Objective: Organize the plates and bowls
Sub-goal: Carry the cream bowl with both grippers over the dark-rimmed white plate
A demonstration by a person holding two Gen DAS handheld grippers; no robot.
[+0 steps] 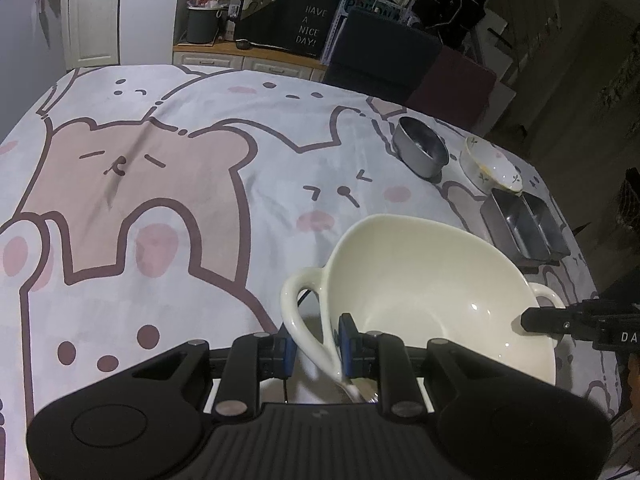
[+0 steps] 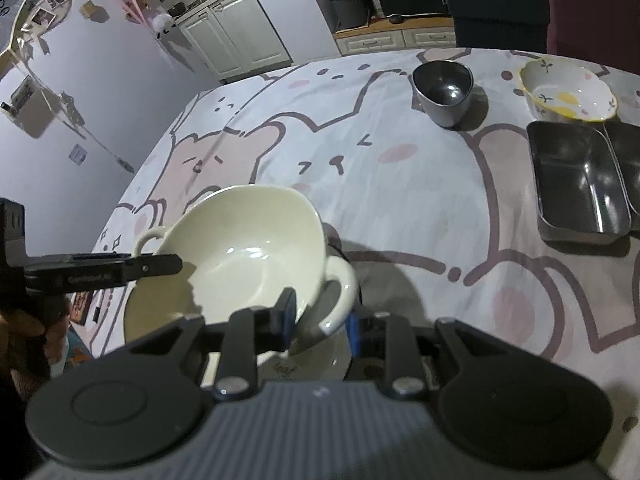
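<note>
A plain cream bowl (image 2: 240, 248) is sitting on a white tablecloth (image 1: 200, 240) showing pink-brown cartoon bears, near a grey metal cup (image 2: 442, 90) and a white, yellow-flowered bowl (image 2: 568, 92).

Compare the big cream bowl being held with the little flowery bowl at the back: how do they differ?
The cream bowl is plain and much larger; the flowery bowl has painted sprigs and a yellow patch. The cream bowl has two loop handles, each gripped by a tool; the flowery bowl has none and stands untouched. Both are empty.
</note>
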